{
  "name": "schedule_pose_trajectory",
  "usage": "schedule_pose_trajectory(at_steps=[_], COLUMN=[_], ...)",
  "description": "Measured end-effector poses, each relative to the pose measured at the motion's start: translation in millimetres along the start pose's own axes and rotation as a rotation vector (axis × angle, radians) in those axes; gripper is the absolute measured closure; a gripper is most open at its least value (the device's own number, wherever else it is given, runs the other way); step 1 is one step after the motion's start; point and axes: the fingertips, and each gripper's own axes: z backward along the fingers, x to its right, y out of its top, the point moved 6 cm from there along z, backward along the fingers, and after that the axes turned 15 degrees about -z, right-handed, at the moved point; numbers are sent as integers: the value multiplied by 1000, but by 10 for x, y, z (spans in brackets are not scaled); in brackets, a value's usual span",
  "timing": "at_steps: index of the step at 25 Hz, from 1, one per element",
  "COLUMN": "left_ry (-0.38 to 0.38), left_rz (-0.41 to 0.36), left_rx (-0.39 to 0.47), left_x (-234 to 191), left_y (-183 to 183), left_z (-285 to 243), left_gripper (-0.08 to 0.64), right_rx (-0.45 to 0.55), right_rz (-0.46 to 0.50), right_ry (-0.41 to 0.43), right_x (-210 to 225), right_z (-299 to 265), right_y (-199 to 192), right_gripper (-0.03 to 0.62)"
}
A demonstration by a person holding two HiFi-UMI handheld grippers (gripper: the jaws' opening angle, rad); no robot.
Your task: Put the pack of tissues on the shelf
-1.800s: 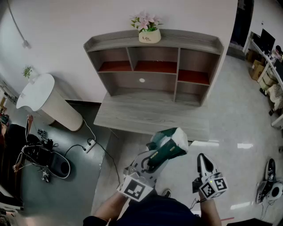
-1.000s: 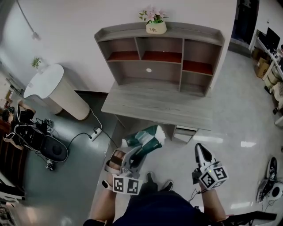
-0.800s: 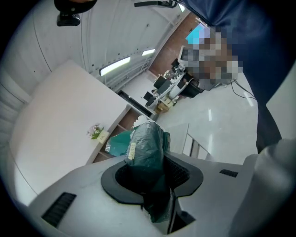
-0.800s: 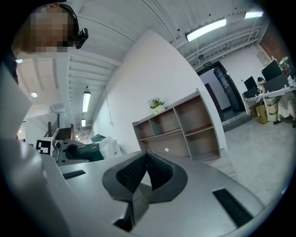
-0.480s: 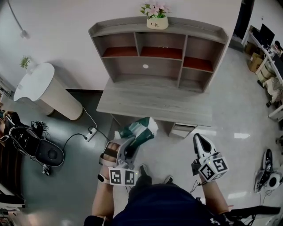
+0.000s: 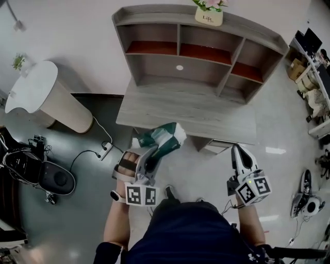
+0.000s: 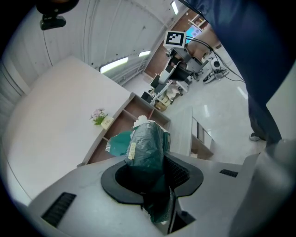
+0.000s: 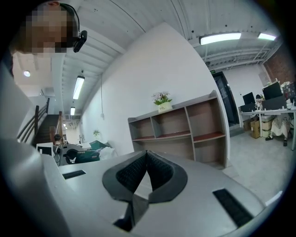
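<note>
Currently the pack of tissues (image 6: 162,138) is clamped in the jaws of the left gripper (image 6: 151,156) and is held in the air at the near edge of the table (image 6: 185,111), short of the shelf (image 6: 154,11) behind it. The right gripper (image 6: 240,154) is held off to the right, well apart from the pack, its jaws pressed together with nothing between them.

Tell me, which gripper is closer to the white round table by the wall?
Left. The left gripper, holding the pack of tissues, is right of the white round table in the head view; the right gripper is farther right, beyond the left one.
</note>
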Motion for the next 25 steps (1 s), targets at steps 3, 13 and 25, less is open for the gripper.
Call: schedule_pose_trajectory(at_steps=[3,13,25], left_ry=[-8,-39,-72], left_rz=[-11,17,33], left_rx=[18,44,-20], left_x=[16,59,-215], left_y=[-253,-657,-834], left_z=[-25,-154,-766], left_gripper=[423,423,423], right_rx=[-2,-61,-88], right_rz=[9,19,-54], right_ry=[-20,-27,54], right_x=[-139,-353,113], right_z=[-165,-595,-1544], right_y=[-69,-214,-127], right_gripper=[588,588,588])
